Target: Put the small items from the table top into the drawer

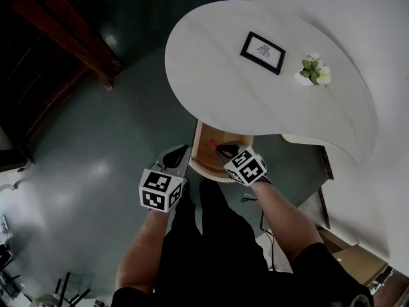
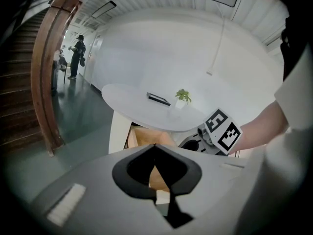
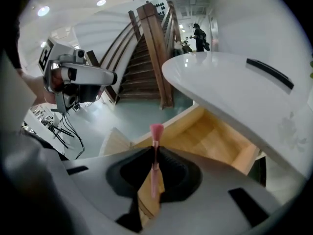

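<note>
One pink brush [image 3: 156, 131]: we grip it in the right claw [image 3: 155, 153], bristles poking out beyond it, over the open drawer [image 3: 210, 136].
Left claw [image 2: 155, 147]: closed tight, beside the drawer's front.

Pink brush [image 3: 155, 153], pale wooden drawer [image 3: 210, 137], white table [image 1: 217, 88], black-framed picture [image 1: 262, 52], perhaps green-white plant [image 1: 314, 71].

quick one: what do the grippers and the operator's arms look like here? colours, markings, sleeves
The left gripper and right gripper match: light grey shells, black pads lining the jaws, and a white cube with black square markers on each. The person wears black short sleeves; the forearms are bare.
</note>
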Demonstrator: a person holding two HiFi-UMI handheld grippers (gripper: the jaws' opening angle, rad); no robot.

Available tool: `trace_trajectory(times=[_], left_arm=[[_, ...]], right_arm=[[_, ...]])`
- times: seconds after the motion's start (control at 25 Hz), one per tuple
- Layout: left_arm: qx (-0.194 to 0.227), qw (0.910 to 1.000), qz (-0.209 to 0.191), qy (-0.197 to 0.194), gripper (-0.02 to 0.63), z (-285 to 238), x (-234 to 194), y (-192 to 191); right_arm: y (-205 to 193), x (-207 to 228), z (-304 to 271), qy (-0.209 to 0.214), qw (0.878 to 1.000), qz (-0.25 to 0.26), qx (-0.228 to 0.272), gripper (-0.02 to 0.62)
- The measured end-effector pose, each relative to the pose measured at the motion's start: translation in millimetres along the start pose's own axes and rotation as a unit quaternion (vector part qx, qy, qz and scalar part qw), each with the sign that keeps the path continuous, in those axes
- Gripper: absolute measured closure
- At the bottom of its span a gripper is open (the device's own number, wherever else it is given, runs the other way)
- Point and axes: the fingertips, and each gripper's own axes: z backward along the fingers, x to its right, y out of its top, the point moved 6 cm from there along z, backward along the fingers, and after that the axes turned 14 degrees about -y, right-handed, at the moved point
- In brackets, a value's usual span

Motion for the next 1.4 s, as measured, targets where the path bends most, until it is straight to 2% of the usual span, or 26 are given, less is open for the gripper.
trace_trajectory(times=[0.4, 0.52, 0.8, 1.4], left_arm=[[0.001, 0.9997, 0.023, 0.011, 0.595, -6.3, -20.0, -18.0], [0.000, 0.9996, 0.026, 0.014, 0.595, -9.2, -26.1, -23.6], [-0.006, 0.9994, 0.034, 0.011, 0.595, -16.6, -28.9, -36.3], [-0.010, 0.9988, 0.039, 0.029, 0.595, 4.6, -40.4, -54.4]], right_arm=[[-20.2, 1.8, -49.2, 0.002, 0.997, 0.040, -0.064, 0.541], [-24.7, -1.2, -62.1, 0.014, 0.995, 0.051, -0.080, 0.541], [-30.7, 3.2, -85.6, 0.023, 0.989, 0.098, -0.105, 0.541], [-53.3, -7.3, -124.2, 0.050, 0.981, 0.125, -0.143, 0.541]])
